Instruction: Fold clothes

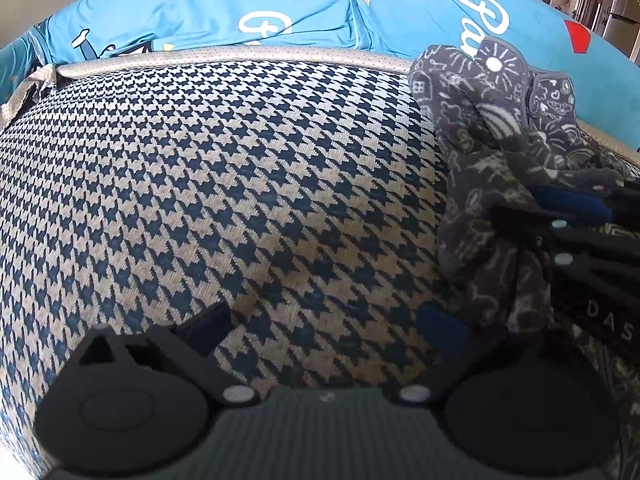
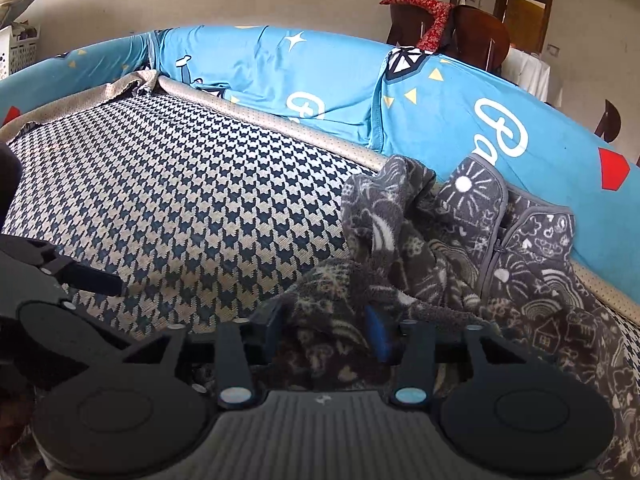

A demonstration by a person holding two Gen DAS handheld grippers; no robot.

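A dark grey fleece garment (image 2: 460, 256) with white doodle prints lies crumpled on the right of a houndstooth seat cushion (image 2: 192, 184). My right gripper (image 2: 328, 332) has its fingers around a bunched fold of the garment, blue pads against the fleece. In the left wrist view the garment (image 1: 488, 184) is at the right, with the right gripper (image 1: 576, 216) clamped on it. My left gripper (image 1: 324, 324) is open and empty over the bare cushion (image 1: 208, 184), its right finger close to the garment's edge. It shows at the left of the right wrist view (image 2: 92, 280).
A blue printed sofa back (image 2: 320, 80) runs behind the cushion, with beige piping (image 2: 280, 124) along the join. A wooden chair (image 2: 472, 28) with red cloth and a white basket (image 2: 16, 52) stand behind the sofa.
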